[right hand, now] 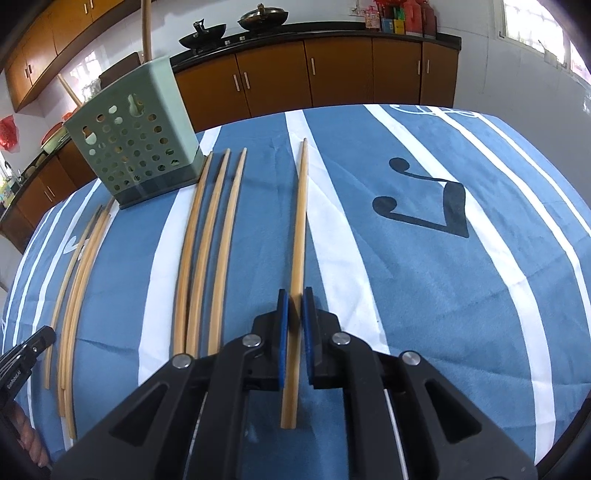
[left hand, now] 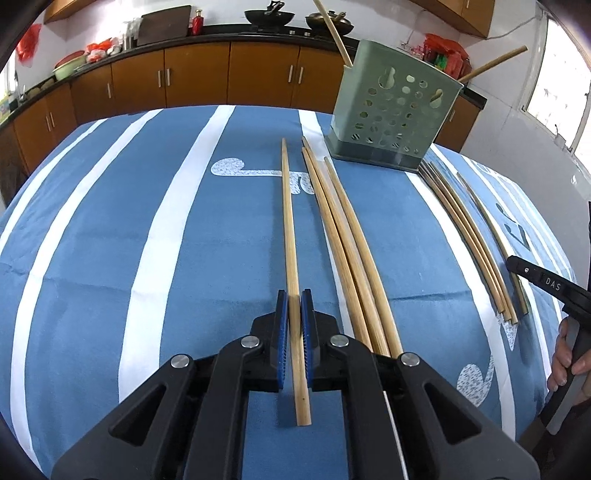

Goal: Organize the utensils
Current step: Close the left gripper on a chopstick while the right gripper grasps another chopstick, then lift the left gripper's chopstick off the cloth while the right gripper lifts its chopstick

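Left wrist view: left tool (left hand: 294, 306) straddles a chopstick (left hand: 289, 221); right view: right tool (right hand: 294, 306) straddles another chopstick (right hand: 300, 221); grip unclear.

Table covered by blue cloth (left hand: 110, 229) with white stripes and music-note prints; black note print (right hand: 436, 206) on right side. Brown wooden cabinets (left hand: 195, 74) along back wall under dark countertop (left hand: 229, 31). Two black woks (left hand: 269, 16) on stove, second one lidded (right hand: 262, 16). Red bottle (left hand: 197, 22) beside dark cutting board (left hand: 162, 24) leaning on wall. Green basin (left hand: 68, 68) on left counter. Window (left hand: 561, 74) at right. Bottles and jars (right hand: 402, 18) on counter end. Upper cabinets (right hand: 48, 40) at left
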